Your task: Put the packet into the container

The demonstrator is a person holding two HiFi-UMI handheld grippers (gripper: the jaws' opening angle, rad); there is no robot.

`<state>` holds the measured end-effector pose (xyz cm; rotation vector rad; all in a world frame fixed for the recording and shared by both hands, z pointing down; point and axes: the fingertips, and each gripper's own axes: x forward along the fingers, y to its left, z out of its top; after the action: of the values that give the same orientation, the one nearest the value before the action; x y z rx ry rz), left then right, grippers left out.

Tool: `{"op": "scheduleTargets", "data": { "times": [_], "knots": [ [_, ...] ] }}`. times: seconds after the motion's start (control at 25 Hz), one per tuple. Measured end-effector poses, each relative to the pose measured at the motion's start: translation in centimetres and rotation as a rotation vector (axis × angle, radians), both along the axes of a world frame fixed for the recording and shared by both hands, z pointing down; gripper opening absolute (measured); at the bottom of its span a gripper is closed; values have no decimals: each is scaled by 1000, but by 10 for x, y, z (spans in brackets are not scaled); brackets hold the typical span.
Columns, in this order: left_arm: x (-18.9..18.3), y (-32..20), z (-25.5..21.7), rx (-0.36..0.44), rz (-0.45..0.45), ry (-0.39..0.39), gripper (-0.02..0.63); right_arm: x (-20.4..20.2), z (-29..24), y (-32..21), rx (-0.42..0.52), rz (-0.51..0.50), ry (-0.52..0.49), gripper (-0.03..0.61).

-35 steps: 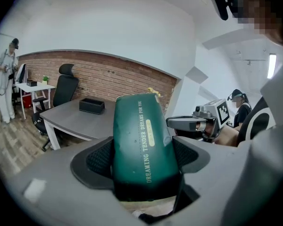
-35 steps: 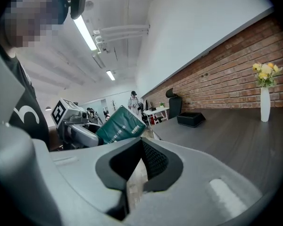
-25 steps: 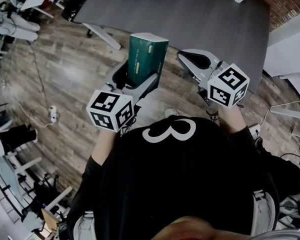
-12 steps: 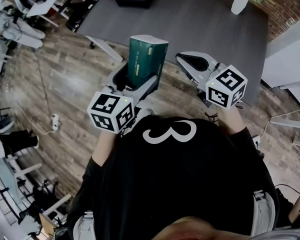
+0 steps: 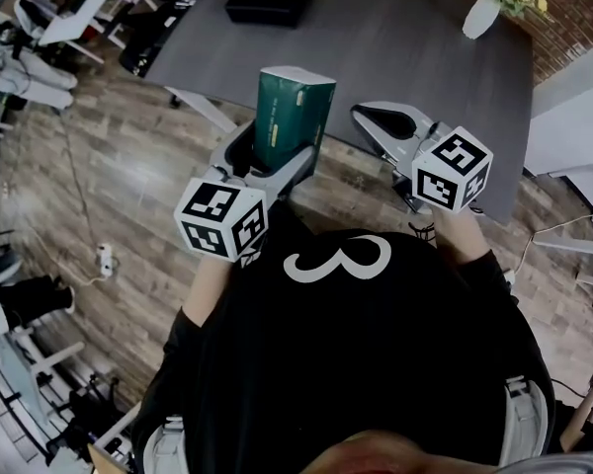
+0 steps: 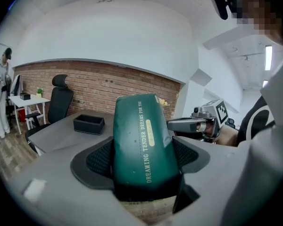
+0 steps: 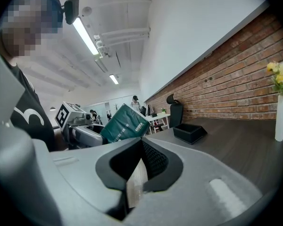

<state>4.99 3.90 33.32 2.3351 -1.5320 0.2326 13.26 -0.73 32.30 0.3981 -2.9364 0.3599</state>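
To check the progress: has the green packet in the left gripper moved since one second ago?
Yes. The green packet, held by the left gripper, has come closer to the black container on the grey table.

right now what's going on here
A person holds a gripper in each hand. The left gripper is shut on a dark green packet, held upright in the air. The right gripper carries nothing, its fingers together. The black container sits on the far part of the grey table, well apart from the packet, so the packet is not yet in it.
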Motion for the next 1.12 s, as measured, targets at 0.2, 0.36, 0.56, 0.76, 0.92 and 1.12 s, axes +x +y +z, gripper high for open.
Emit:
{"op": "scheduleTargets", "data": {
  "times": [0.2,0.36,0.56,0.76,0.92,1.12],
  "knots": [
    [-40,-44,10,-21,51,16,407,-39,5,-41,-19,50,8,2],
    [-81,-85,17,-47,97,13,407,-77,14,-76,-51,95,18,2],
    [-122,-129,16,-75,198,2,407,-114,11,-112,-83,190,12,2],
    [-157,-180,11,-97,282,5,407,-149,4,-154,-111,266,7,2],
    [-172,-210,20,-112,360,-3,407,-167,15,-177,-132,331,4,2],
    [-181,-239,27,-102,421,-27,407,-175,27,-198,-147,393,2,2]
  ]
}}
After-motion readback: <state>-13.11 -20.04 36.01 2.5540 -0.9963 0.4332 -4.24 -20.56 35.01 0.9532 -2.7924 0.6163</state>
